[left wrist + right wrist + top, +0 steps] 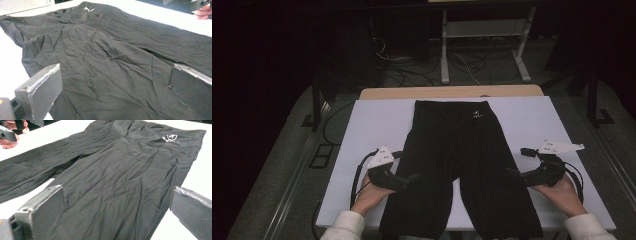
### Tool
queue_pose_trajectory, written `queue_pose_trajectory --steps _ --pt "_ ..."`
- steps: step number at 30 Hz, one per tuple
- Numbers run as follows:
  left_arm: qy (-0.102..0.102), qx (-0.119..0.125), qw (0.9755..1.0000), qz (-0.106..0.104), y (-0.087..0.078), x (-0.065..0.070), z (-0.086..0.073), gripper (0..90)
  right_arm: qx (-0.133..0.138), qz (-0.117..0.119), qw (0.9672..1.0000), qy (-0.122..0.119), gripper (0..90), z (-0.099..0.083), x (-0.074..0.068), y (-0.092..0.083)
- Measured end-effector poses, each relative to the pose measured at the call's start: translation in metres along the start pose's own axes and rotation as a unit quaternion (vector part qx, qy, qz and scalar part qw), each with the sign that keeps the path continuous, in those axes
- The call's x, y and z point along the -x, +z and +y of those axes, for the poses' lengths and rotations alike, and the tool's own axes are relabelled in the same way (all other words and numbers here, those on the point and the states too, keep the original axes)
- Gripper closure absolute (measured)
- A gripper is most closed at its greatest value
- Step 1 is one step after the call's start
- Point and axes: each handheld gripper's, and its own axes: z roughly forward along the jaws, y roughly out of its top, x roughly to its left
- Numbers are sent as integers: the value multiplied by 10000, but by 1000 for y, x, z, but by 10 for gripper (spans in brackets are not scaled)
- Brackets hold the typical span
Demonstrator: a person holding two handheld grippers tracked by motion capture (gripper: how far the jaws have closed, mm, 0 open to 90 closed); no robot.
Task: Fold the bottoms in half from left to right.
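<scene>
Both tongs stand spread and hold nothing: the left tongs [412, 177] point at the outer edge of 1 leg, the right tongs [513, 172] at the other. The black shorts [460, 165] lie flat on the white tabletop [372, 125]. A shallow pinch could catch only the top layer, or drag wrinkles across the cloth.

- Left claw [412, 178] points inward, jaws spread wide, nothing between them.
- Right claw [513, 172] mirrors it, jaws wide apart, nothing gripped.
</scene>
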Motion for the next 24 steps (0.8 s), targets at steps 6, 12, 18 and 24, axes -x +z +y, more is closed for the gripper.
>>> queue_pose_trajectory --steps 6,12,18,24 --pt "14 -18 10000 -13 1 1 0 0 22 -8 10000 6 0 1 -1 -1" --pt "24 16 10000 -23 1 2 0 0 22 -1 10000 0 0 4 -2 -2" --pt "12 33 10000 3 0 2 0 0 48 37 10000 10 0 7 -3 -5" --pt "0 14 10000 2 1 2 -1 0 -23 86 9999 -100 0 18 -6 -2"
